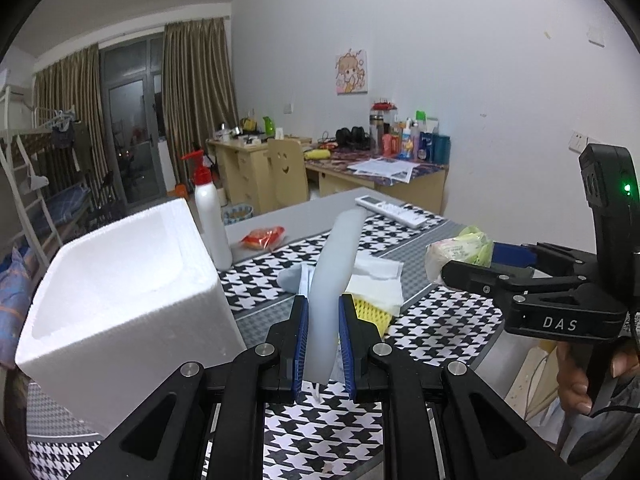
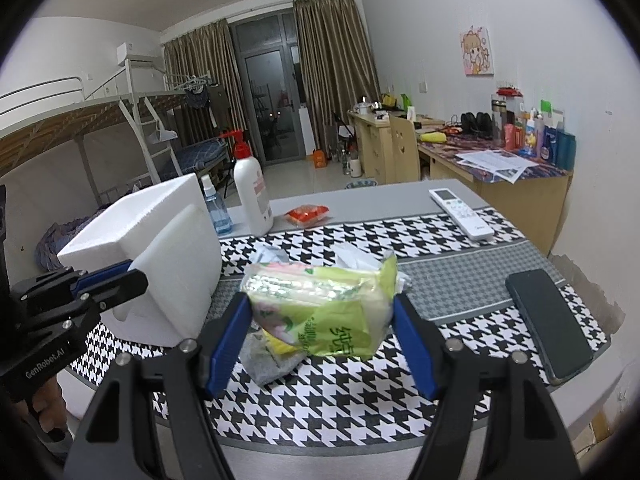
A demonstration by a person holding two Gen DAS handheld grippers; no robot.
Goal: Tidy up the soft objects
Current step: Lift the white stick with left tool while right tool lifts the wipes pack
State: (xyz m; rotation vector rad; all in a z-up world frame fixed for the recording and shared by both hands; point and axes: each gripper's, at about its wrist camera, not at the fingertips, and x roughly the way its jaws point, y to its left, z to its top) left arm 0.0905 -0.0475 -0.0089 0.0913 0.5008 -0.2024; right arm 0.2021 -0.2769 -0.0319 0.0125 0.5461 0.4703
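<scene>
The left gripper (image 1: 323, 344) is squeezing a pale tube (image 1: 335, 268), which is pointing up and away, bending right, above the table (image 1: 452, 316). The right gripper (image 2: 320, 344) is pinching a green tissue pack (image 2: 320, 308), lying sideways, right of the foam box (image 2: 160, 248). The grippers are showing "DAS" and "GenRobot.AI".

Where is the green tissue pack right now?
The green tissue pack is squeezed between the right gripper fingers, held up over the checkered tablecloth, just right of the white foam box.
</scene>
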